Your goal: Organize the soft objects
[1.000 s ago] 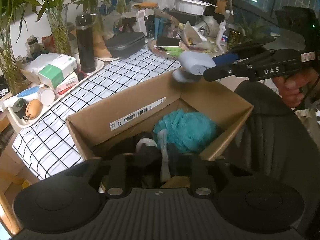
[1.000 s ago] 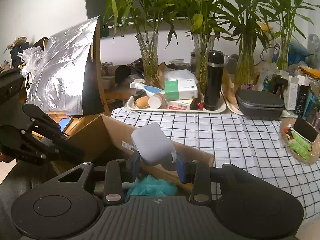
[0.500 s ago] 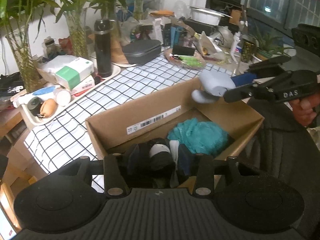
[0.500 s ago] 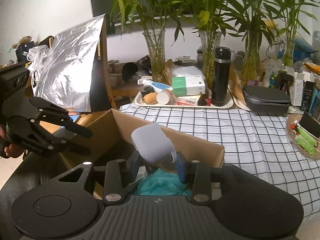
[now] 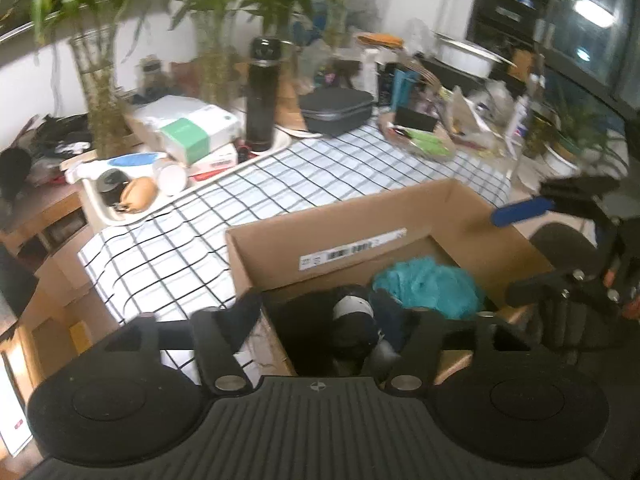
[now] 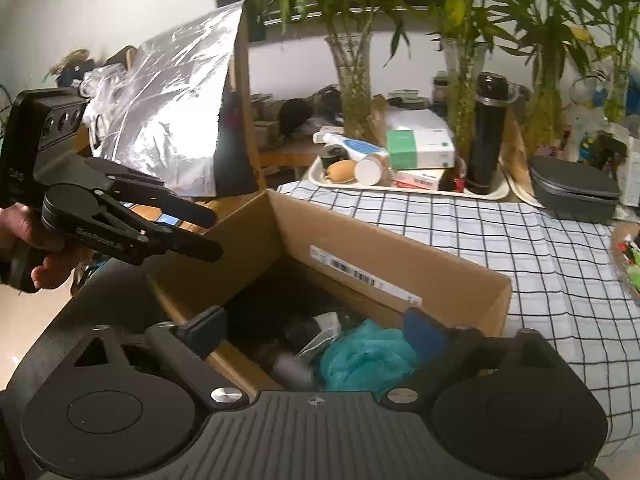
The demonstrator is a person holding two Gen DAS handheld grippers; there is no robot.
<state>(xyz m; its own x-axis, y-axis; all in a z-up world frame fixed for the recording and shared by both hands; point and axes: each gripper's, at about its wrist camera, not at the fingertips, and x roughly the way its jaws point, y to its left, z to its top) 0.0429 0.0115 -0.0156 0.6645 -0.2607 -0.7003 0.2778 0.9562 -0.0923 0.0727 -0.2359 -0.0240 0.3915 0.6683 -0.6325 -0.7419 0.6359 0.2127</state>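
Box (image 6: pixel 400 252) sits at the bench (image 6: pixel 500 236) edge, catching soft things. Right hand-held gripper (image 6: pixel 316 332) and left hand-held gripper (image 5: pixel 324 332) are opening above it, holding nothing.

Tall black steel flask (image 6: pixel 487 136) at one o'clock, white tray (image 6: pixel 404 190) beneath, crinkled silver foil sheet (image 6: pixel 176 108) at ten o'clock

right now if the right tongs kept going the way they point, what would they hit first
Most likely the soft pile in the cardboard box: the teal fabric lies just ahead of the opening, empty right tongs. Depth is unclear.
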